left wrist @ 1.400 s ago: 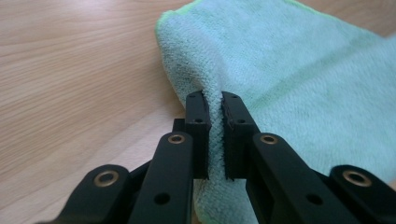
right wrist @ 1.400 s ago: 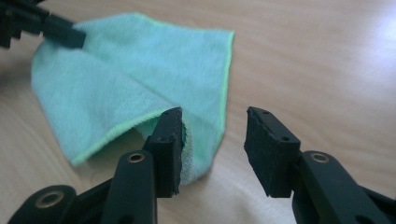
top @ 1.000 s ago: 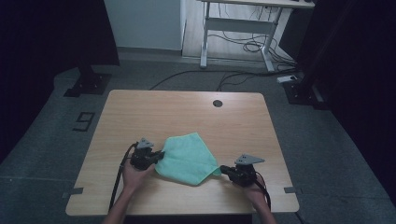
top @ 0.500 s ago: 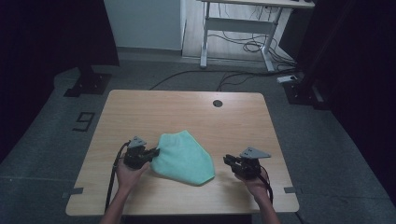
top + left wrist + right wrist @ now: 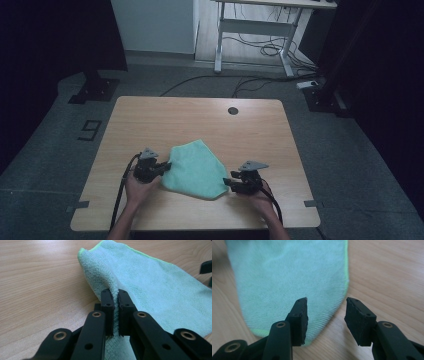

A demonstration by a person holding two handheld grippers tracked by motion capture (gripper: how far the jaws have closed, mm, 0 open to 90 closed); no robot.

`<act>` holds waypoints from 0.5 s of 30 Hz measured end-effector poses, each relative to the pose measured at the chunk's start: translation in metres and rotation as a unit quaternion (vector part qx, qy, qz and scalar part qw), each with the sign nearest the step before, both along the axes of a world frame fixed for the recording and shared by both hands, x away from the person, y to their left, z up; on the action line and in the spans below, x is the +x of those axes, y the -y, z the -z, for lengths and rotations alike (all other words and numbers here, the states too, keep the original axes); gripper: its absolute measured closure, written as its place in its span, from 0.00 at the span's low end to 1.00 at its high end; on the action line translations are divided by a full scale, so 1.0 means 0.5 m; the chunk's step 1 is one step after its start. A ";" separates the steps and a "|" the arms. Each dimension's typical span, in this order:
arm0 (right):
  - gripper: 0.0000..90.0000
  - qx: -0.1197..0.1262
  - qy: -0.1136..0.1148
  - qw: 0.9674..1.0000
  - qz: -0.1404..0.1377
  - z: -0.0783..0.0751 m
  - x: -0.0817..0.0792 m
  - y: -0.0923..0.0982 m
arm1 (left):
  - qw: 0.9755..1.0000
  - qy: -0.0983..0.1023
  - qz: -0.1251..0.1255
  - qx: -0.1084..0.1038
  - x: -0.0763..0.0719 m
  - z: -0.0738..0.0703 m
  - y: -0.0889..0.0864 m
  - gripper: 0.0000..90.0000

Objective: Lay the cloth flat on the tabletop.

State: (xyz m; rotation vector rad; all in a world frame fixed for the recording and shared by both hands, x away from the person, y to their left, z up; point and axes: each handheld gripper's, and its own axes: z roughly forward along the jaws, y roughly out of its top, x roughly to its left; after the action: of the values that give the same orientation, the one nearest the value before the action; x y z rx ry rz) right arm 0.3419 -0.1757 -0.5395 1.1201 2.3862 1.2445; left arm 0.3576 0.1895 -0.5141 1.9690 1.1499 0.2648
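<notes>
left gripper: clamped on the towel's left edge
right gripper: jaws just been opening, spread over the near corner, nothing gripped
towel: folded, table front-middle
step: fold laid, letting go
next: probably left releases too

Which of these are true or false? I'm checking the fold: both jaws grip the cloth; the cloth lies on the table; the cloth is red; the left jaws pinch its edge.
1. Both grippers grip the cloth. False: the right gripper has just been opening, its jaws apart and pressing nothing.
2. The cloth lies on the wooden table. True.
3. The cloth is red. False: it is light green.
4. The left gripper pinches the cloth's edge. True.
</notes>
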 end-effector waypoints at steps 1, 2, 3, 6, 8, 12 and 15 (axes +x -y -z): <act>0.59 -0.008 -0.002 1.000 0.004 0.003 0.000 -0.006 | 1.000 0.000 0.000 -0.001 0.000 0.000 0.000 0.94; 0.59 -0.008 -0.002 1.000 0.004 0.003 0.000 -0.006 | 1.000 0.000 0.000 -0.001 0.000 0.000 0.000 0.94; 0.60 -0.012 -0.003 1.000 0.008 0.007 0.002 -0.010 | 1.000 0.001 0.002 -0.002 -0.001 -0.001 -0.001 0.94; 0.62 -0.011 -0.005 1.000 0.014 0.010 0.004 -0.010 | 1.000 0.000 0.004 -0.002 -0.001 0.000 0.001 0.94; 0.66 -0.012 -0.005 1.000 0.012 0.011 0.003 -0.012 | 1.000 -0.003 0.006 -0.004 0.000 0.001 0.003 0.94; 0.79 -0.023 -0.003 1.000 0.005 0.017 0.001 -0.017 | 1.000 -0.004 0.009 -0.007 0.000 0.002 0.005 0.94; 0.93 -0.009 -0.010 1.000 0.011 0.017 0.004 -0.009 | 1.000 -0.006 0.015 -0.012 -0.004 0.002 0.013 0.94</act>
State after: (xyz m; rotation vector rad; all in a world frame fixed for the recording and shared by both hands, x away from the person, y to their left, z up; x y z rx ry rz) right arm 0.3441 -0.1714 -0.5480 1.1550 2.3892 1.2071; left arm 0.3557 0.1829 -0.5152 1.9672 1.1245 0.2228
